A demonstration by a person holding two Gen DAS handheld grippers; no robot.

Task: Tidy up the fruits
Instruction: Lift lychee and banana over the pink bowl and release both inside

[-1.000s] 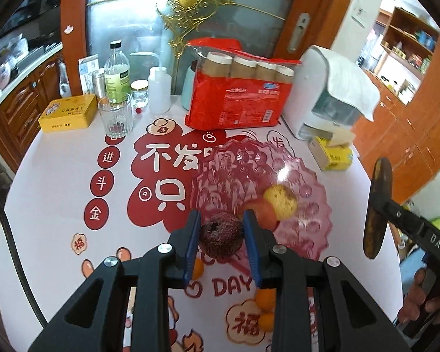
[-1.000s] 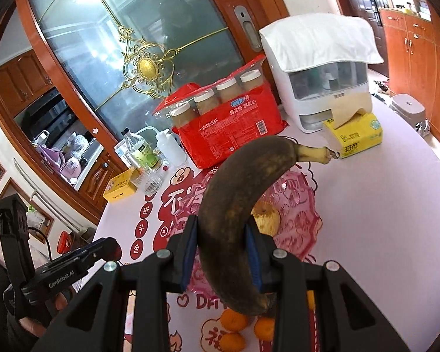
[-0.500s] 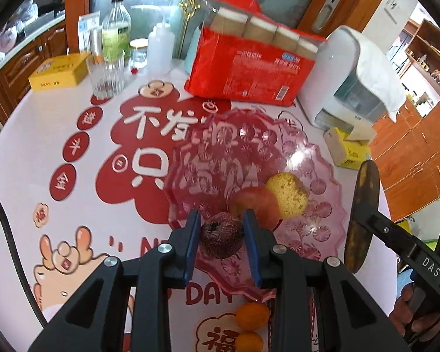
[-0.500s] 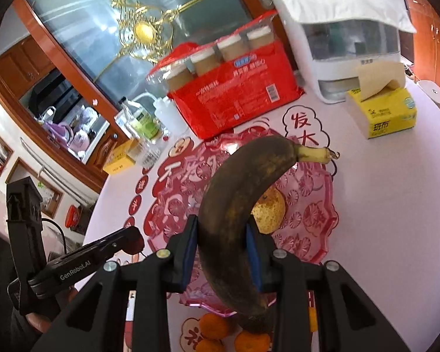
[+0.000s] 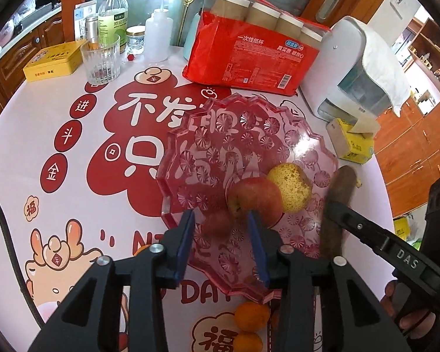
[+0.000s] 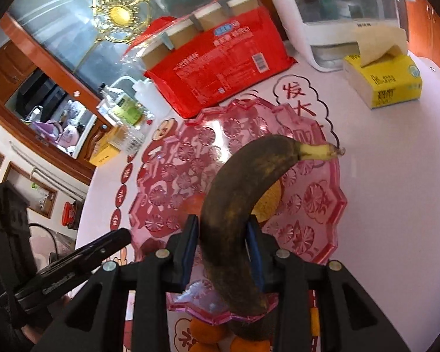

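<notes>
1. The left hand-held gripper [image 5: 220,215] is released: its jaws have just been opening, w/ a gap on each side of a small dark red fruit [image 5: 217,223]. The fruit shows blurred btwn the blue pads, over the near part of the pink plate [image 5: 220,135]. Can't tell if it rests on the plate.
2. The right hand-held gripper [image 6: 222,220] is grasping a blackened banana [image 6: 234,193]. Its jaws have just been opening slightly, yet both pads meet the banana's sides. The banana is tilted over the plate's right part, yellow stem end pointing to the plate's far-right rim.
3. On the plate, just beyond the left gripper, are a red apple [image 5: 258,196] and a speckled yellow fruit [image 5: 292,187], touching each other.
4. Off the plate's near rim, two oranges [image 5: 250,315] lie on the tabletop [image 5: 29,161], which has a white cover w/ red lettering.
5. Behind the plate is a red pack of paper cups [image 5: 249,58].
6. Right of the plate are a yellow tissue box [image 5: 355,146] & a white appliance [image 5: 352,67] under a cloth.
7. Far left of the plate are a ribbed glass [image 5: 101,61], a yellow tin [image 5: 54,64] & bottles [image 5: 113,17].
</notes>
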